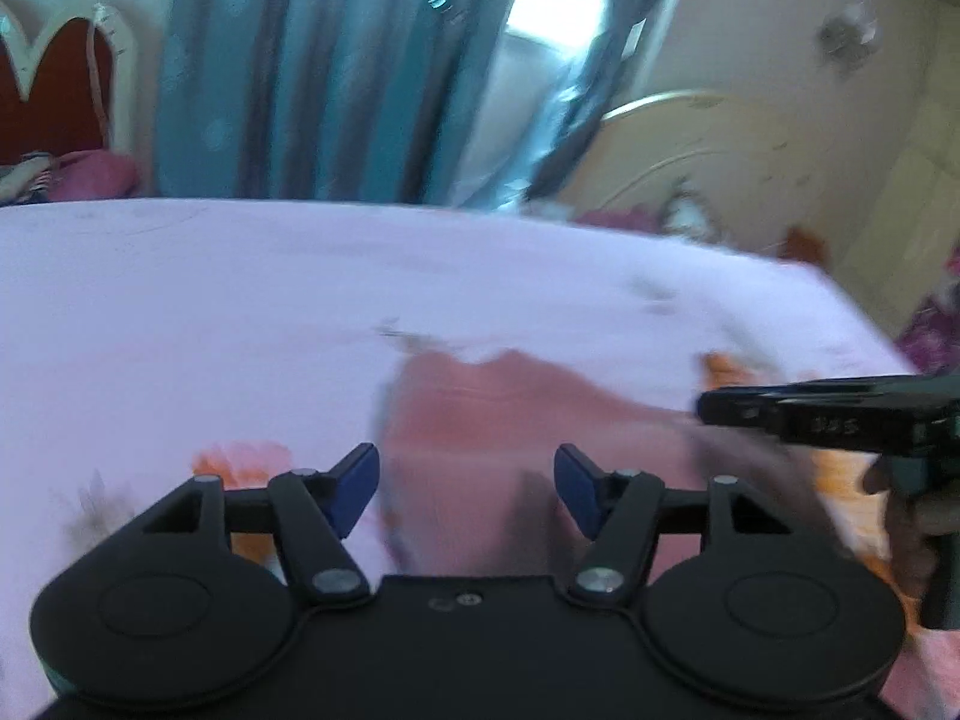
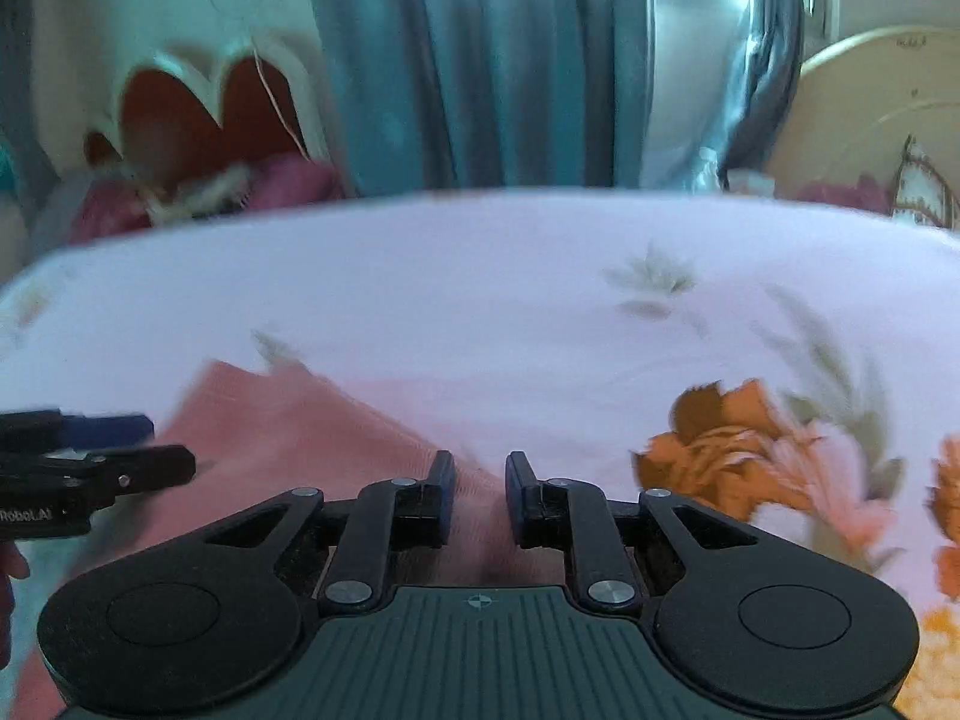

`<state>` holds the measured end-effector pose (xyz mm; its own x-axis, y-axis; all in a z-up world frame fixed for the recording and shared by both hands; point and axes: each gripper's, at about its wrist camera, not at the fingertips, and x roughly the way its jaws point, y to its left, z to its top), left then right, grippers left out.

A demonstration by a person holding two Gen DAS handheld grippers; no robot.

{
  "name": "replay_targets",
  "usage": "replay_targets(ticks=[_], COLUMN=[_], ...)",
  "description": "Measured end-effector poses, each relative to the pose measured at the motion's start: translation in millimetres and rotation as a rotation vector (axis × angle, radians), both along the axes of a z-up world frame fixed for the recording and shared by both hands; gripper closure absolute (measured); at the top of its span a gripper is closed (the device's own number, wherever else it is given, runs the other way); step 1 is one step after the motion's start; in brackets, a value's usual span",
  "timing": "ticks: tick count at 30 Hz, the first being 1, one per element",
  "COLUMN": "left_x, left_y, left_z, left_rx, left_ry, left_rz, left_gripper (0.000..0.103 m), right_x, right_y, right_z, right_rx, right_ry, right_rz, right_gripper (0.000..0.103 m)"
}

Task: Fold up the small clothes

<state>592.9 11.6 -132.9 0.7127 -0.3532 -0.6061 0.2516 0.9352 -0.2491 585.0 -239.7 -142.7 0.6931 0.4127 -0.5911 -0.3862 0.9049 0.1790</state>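
Observation:
A small salmon-pink garment (image 1: 516,420) lies flat on the pale floral bedsheet (image 1: 180,312). My left gripper (image 1: 467,489) is open, its blue pads wide apart just above the garment's near edge. My right gripper (image 2: 478,498) hovers over the garment's right part (image 2: 288,426) with its jaws a narrow gap apart and nothing between them. The right gripper also shows in the left wrist view (image 1: 738,405), at the garment's right edge. The left gripper shows in the right wrist view (image 2: 120,450), over the garment's left side. Both views are motion-blurred.
The bedsheet (image 2: 540,276) carries orange flower prints (image 2: 732,450) to the right. Teal curtains (image 1: 312,72) and a window hang behind the bed. A cream headboard (image 1: 708,144) stands at the back right and pink pillows (image 1: 96,174) at the back left.

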Motion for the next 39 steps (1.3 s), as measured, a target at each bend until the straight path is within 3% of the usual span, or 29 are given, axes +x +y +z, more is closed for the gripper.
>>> replay_targets(ticks=[2, 4, 6, 8, 10, 13, 16, 20, 22, 23, 24, 25, 27, 28, 31, 33, 34, 35, 37, 39], left_x=[-11, -22, -29, -52, -84, -121, -136, -164, -178, -183, -192, -195, -195, -192, -182, -178, -175, -175, -176, -180], left_y=[-16, -24, -14, -4, 6, 17, 21, 6, 9, 13, 19, 23, 30, 34, 39, 37, 33, 28, 20, 21], left_z=[-4, -14, -12, -4, 1, -8, -27, -20, -18, -14, -9, -6, 0, 0, -4, -12, -20, -19, -13, -7], left_rx=[0.060, 0.149, 0.069, 0.024, -0.018, -0.047, -0.027, 0.053, 0.040, 0.012, -0.009, -0.027, -0.053, -0.069, -0.111, -0.085, -0.048, -0.010, 0.061, 0.059], left_ry=[0.013, 0.010, 0.064, 0.046, 0.027, 0.079, 0.167, 0.181, 0.174, 0.160, 0.140, 0.117, 0.092, 0.096, 0.136, 0.192, 0.228, 0.209, 0.214, 0.221], left_rz=[-0.039, -0.044, -0.009, -0.006, -0.024, 0.015, 0.061, 0.018, 0.034, 0.049, 0.068, 0.089, 0.117, 0.130, 0.147, 0.138, 0.117, 0.099, 0.067, 0.052], left_gripper=[0.039, 0.038, 0.042, 0.048, 0.048, 0.050, 0.046, 0.048, 0.050, 0.049, 0.046, 0.044, 0.044, 0.045, 0.050, 0.052, 0.051, 0.050, 0.050, 0.052], right_x=[-20, -37, -55, -75, -112, -156, -170, -193, -209, -211, -213, -216, -222, -215, -215, -208, -201, -195, -196, -202], right_y=[-1, 0, -15, -29, -43, -44, -47, -70, -84, -87, -91, -94, -91, -84, -75, -73, -71, -70, -80, -85], right_z=[2, -13, -20, -11, 2, 2, -28, -10, 0, 1, 2, 4, 6, 12, 6, -7, -18, -30, -36, -29], right_rx=[0.022, -0.062, -0.097, -0.093, -0.026, -0.008, -0.161, -0.035, 0.015, 0.043, 0.080, 0.111, 0.141, 0.142, 0.157, 0.195, 0.201, 0.171, 0.227, 0.230], right_ry=[0.006, 0.031, 0.020, 0.014, -0.019, -0.015, 0.049, 0.028, 0.010, 0.013, 0.024, 0.033, 0.053, 0.073, 0.120, 0.165, 0.219, 0.272, 0.278, 0.264], right_rz=[0.078, 0.114, 0.038, -0.005, 0.045, 0.146, 0.059, -0.031, -0.078, -0.099, -0.113, -0.114, -0.083, -0.073, -0.058, -0.066, -0.062, -0.075, -0.092, -0.105], right_gripper=[0.085, 0.085, 0.085, 0.085, 0.085, 0.085, 0.086, 0.085, 0.085, 0.081, 0.071, 0.042, 0.038, 0.038, 0.052, 0.055, 0.078, 0.093, 0.098, 0.098])
